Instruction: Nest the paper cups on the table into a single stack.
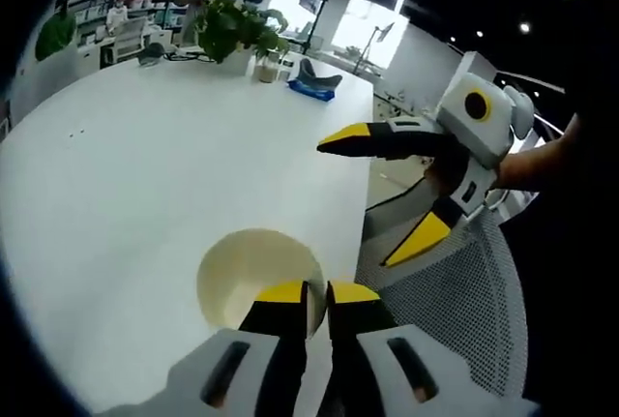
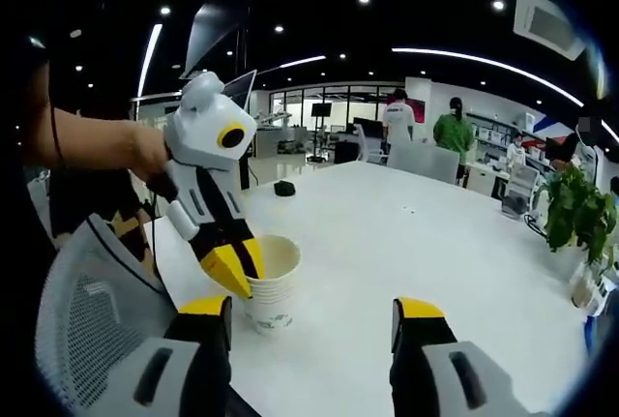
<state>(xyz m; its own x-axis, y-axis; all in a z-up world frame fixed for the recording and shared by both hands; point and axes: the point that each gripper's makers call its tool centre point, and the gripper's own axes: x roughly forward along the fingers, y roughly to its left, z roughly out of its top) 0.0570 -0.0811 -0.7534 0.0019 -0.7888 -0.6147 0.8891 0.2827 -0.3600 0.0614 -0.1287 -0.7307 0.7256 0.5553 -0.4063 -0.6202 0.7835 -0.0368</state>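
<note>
Paper cup stack (image 2: 271, 286) sits near the white tabletop (image 2: 406, 233) edge, left gripper (image 2: 235, 277) pinching its rim, jaws nearly closed. Right gripper (image 2: 314, 315) hangs wide open, empty. Thin paper will probably crush easily, so grip the rim lightly.

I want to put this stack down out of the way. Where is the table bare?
Bare: the white table from the cup stack out to the potted plant. Crowded: the near edge, where the left claw pinches the stack's rim beside the mesh chair.
</note>
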